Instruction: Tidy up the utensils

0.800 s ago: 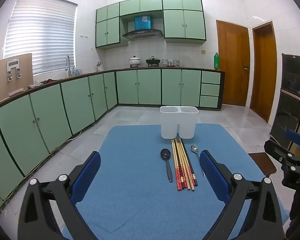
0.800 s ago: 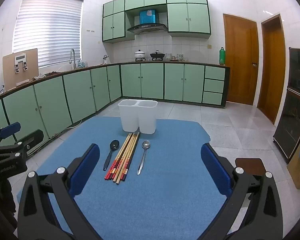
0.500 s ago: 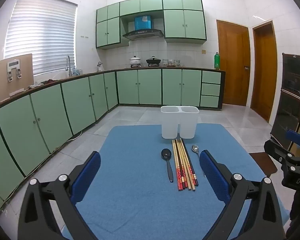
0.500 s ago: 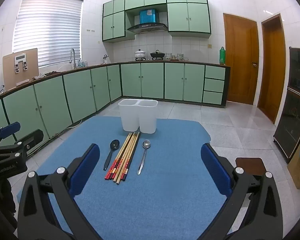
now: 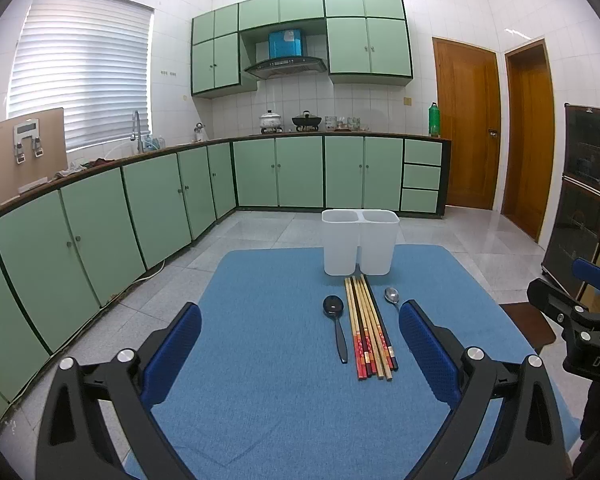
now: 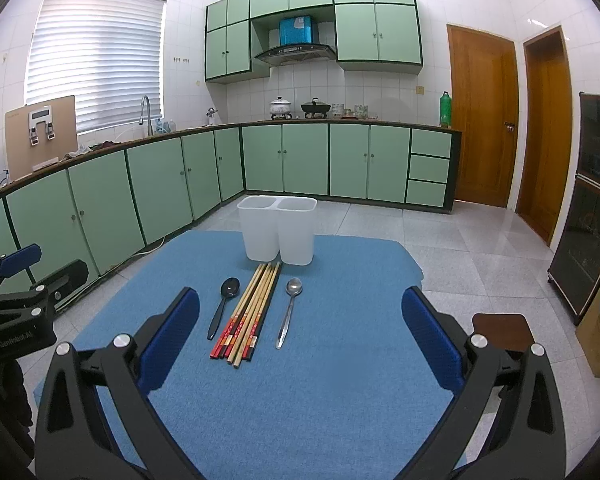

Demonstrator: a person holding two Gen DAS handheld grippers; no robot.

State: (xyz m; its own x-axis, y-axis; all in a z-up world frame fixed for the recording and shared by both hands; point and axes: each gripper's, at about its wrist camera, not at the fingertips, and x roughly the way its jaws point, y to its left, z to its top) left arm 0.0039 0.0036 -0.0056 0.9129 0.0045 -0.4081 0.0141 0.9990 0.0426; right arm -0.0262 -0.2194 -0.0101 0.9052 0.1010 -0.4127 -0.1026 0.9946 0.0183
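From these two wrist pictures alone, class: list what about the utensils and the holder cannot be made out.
- White two-compartment holder: its insides, hidden by its own walls in both views.
- Metal spoon: handle hidden behind the left claw's pad in the left view.
- Chopsticks: exact count, too tightly bundled.
- Chopstick markings: too small to read.

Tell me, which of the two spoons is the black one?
The black spoon lies left of the chopsticks as the right camera sees it. The other spoon, on the chopsticks' right side, is shiny silver metal.
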